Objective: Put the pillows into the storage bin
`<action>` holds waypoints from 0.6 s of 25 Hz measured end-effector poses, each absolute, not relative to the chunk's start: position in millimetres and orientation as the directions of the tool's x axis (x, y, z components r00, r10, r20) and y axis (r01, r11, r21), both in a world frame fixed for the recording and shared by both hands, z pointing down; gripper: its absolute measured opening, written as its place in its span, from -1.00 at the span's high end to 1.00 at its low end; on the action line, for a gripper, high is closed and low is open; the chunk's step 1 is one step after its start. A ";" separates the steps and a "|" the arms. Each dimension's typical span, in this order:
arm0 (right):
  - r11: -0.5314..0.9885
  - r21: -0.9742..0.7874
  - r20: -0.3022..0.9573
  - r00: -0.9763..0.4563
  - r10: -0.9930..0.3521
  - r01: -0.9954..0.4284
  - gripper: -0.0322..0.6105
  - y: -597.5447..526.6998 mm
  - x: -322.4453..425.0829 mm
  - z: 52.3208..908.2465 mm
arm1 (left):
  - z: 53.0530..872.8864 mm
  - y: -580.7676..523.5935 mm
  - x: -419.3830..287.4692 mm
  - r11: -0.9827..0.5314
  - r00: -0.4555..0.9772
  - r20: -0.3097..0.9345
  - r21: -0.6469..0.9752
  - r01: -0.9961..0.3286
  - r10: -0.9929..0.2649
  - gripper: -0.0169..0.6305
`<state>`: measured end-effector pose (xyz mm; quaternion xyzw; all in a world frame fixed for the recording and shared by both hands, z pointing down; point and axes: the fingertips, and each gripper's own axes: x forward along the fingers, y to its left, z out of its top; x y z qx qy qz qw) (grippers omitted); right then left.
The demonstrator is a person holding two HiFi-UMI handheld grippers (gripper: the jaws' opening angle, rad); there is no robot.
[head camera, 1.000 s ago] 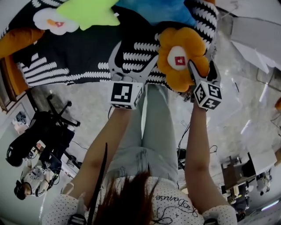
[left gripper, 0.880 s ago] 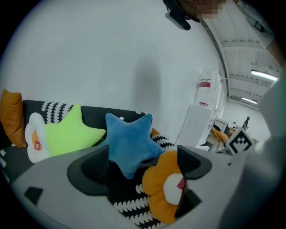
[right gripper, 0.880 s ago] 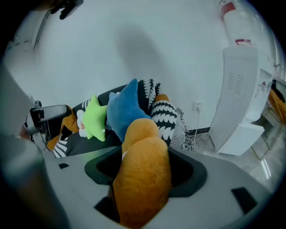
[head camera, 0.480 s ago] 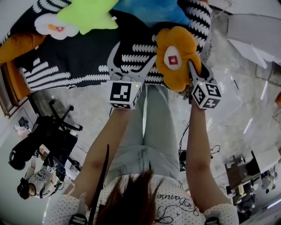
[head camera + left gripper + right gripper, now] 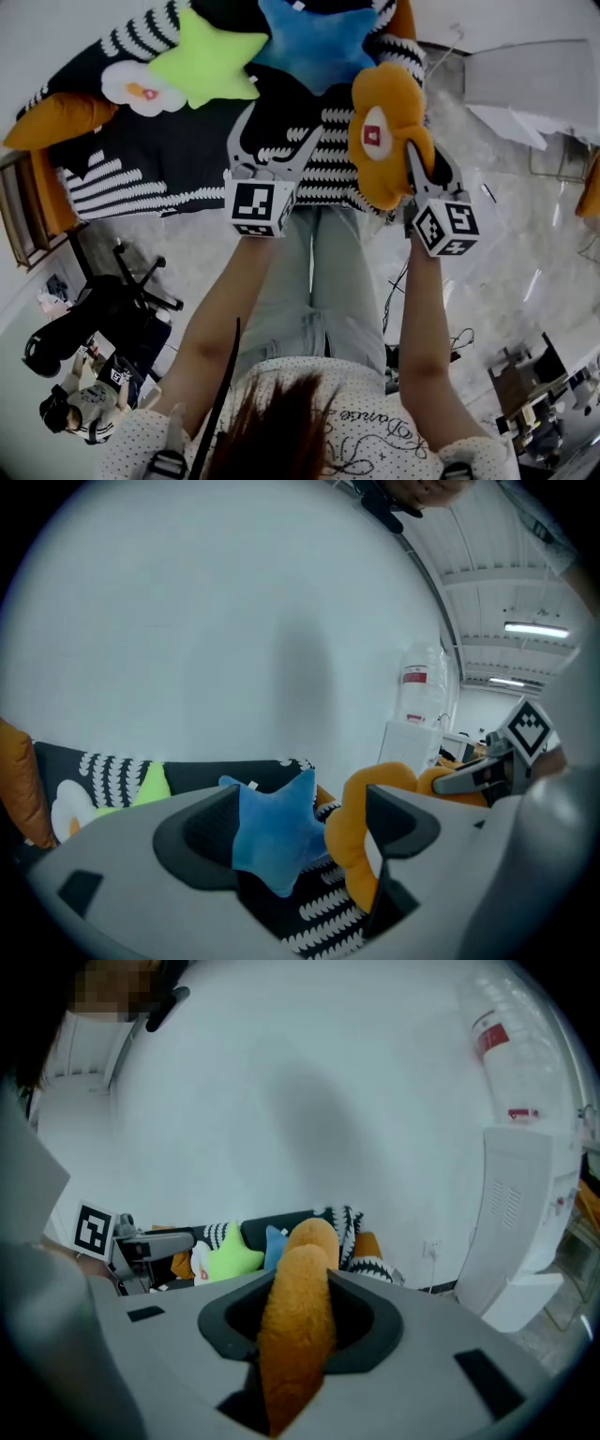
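Observation:
My right gripper (image 5: pixel 424 161) is shut on an orange flower pillow (image 5: pixel 387 134), pinching its edge (image 5: pixel 298 1321) after its jaws have just been closing; the pillow hangs lifted off the sofa. My left gripper (image 5: pixel 272 127) stands open with nothing between its jaws, which have just narrowed slightly, over the black-and-white striped sofa cover (image 5: pixel 187 159). A blue star pillow (image 5: pixel 314 42) (image 5: pixel 277 832), a green star pillow (image 5: pixel 208 58) and a white flower pillow (image 5: pixel 139 89) lie on the sofa. No storage bin is in view.
An orange cushion (image 5: pixel 52 120) sits at the sofa's left end. A white appliance (image 5: pixel 525 1213) stands to the right by the wall. An office chair (image 5: pixel 103 314) is on the marble floor at lower left. The person's legs (image 5: pixel 319 281) are below the grippers.
The right gripper has closed on the orange flower pillow and lifted it up off the sofa. Both grippers have risen; the left stays empty.

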<state>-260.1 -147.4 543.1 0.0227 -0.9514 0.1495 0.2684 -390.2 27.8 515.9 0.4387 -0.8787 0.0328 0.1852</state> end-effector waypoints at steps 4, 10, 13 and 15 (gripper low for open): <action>0.970 -0.228 0.430 -0.903 0.021 -0.086 0.50 -148.7 -275.9 470.9 | 468.2 19.6 -399.6 0.580 -0.525 0.315 0.110 -0.807 -0.791 -0.16; 0.980 -0.181 0.286 -0.958 -0.023 -0.078 0.51 -150.8 -299.2 372.7 | 385.2 10.5 -419.9 0.538 -0.512 0.211 0.091 -0.838 -0.833 0.34; 0.983 -0.162 0.227 -0.973 -0.051 -0.090 0.51 -149.2 -301.0 331.9 | 353.5 5.8 -424.2 0.520 -0.502 0.174 0.079 -0.850 -0.847 0.48; 0.985 -0.146 0.192 -0.979 -0.067 -0.096 0.51 -147.3 -303.4 309.8 | 333.9 1.9 -428.4 0.503 -0.490 0.146 0.066 -0.862 -0.859 0.53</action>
